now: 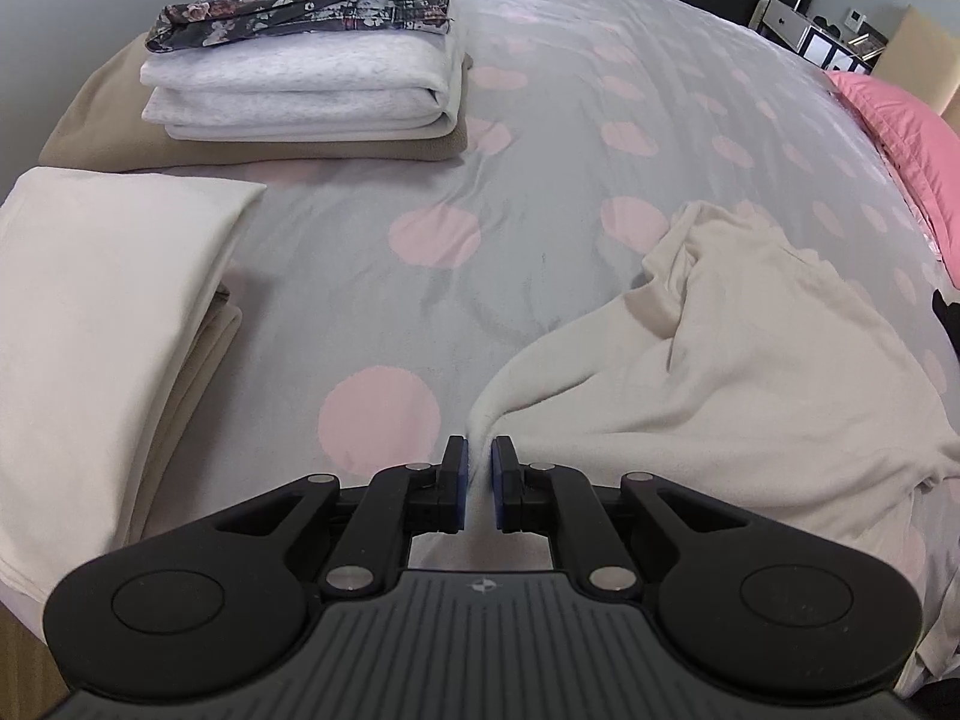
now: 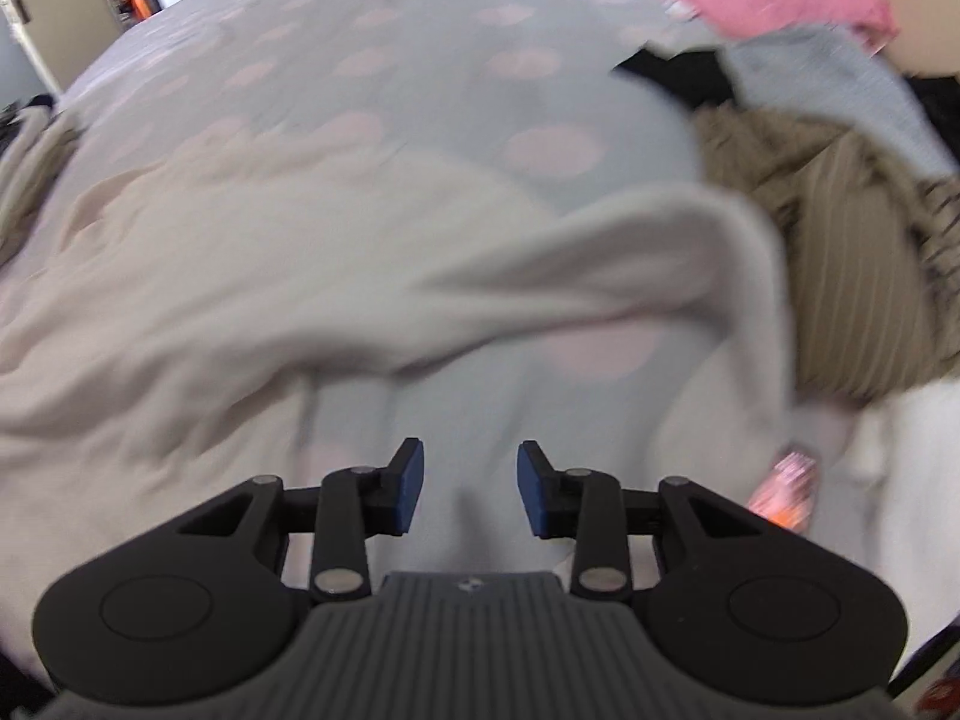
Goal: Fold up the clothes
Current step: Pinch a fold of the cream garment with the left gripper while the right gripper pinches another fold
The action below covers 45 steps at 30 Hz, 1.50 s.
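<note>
The left gripper (image 1: pixel 479 450) is clenched on a pinched corner of the crumpled cream fleece garment (image 1: pixel 750 348), which lies spread on the grey bedspread with pink dots (image 1: pixel 540 120). On that bedspread, beyond the garment, sits a stack of folded clothes topped by a dark floral piece (image 1: pixel 300 0); a folded cream cloth (image 1: pixel 102 300) lies nearer. The right gripper (image 2: pixel 470 468) hangs released above the bedspread beside the garment, gripping nothing.
</note>
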Motion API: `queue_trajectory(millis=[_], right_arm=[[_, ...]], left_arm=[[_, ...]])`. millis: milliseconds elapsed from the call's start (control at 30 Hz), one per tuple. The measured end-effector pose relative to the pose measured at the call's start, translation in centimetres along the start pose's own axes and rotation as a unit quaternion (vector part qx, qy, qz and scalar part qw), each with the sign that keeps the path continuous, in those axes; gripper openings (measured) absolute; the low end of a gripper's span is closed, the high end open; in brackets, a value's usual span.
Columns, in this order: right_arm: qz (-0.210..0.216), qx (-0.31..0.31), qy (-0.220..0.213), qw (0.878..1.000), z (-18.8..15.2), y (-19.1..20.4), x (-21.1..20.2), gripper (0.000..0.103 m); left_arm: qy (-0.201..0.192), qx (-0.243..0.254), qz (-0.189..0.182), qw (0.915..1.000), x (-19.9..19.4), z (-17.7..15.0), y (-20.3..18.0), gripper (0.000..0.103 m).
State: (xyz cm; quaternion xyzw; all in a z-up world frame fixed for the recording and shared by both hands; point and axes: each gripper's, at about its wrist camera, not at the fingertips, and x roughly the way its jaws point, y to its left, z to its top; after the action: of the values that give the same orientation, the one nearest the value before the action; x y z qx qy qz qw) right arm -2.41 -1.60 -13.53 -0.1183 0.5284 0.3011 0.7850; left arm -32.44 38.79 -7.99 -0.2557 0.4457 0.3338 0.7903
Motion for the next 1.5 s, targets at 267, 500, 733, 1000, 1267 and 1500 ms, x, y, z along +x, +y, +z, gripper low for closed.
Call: queue_trajectory(millis=[267, 500, 733, 1000, 1267, 1500], right_arm=[[0.074, -0.013, 0.097, 0.992, -6.7, 6.3, 2.1, 0.052], [0.066, -0.014, 0.119, 0.991, -9.4, 7.4, 1.8, 0.058], [0.062, -0.025, 0.12, 0.99, -9.8, 7.9, 1.2, 0.014], [0.063, -0.002, 0.076, 0.995, -8.6, 6.7, -1.9, 0.005], [-0.031, -0.016, 0.026, 0.999, -6.5, 3.3, -5.7, 0.005], [-0.133, -0.062, -0.028, 0.989, -4.3, 1.2, -8.1, 0.004]], left_arm=[[0.017, 0.037, 0.014, 0.9991, 0.9, -1.3, -0.7, 0.015], [0.084, 0.073, 0.048, 0.9926, 3.1, -3.1, -1.4, 0.051], [0.149, 0.109, 0.082, 0.9793, 5.2, -4.9, -2.1, 0.057], [0.124, 0.116, 0.046, 0.9844, 3.8, -5.4, -2.9, 0.009], [0.134, 0.113, -0.014, 0.9844, 1.2, -5.3, -4.5, 0.006], [0.138, 0.177, -0.096, 0.9697, -1.5, -7.2, -8.8, 0.006]])
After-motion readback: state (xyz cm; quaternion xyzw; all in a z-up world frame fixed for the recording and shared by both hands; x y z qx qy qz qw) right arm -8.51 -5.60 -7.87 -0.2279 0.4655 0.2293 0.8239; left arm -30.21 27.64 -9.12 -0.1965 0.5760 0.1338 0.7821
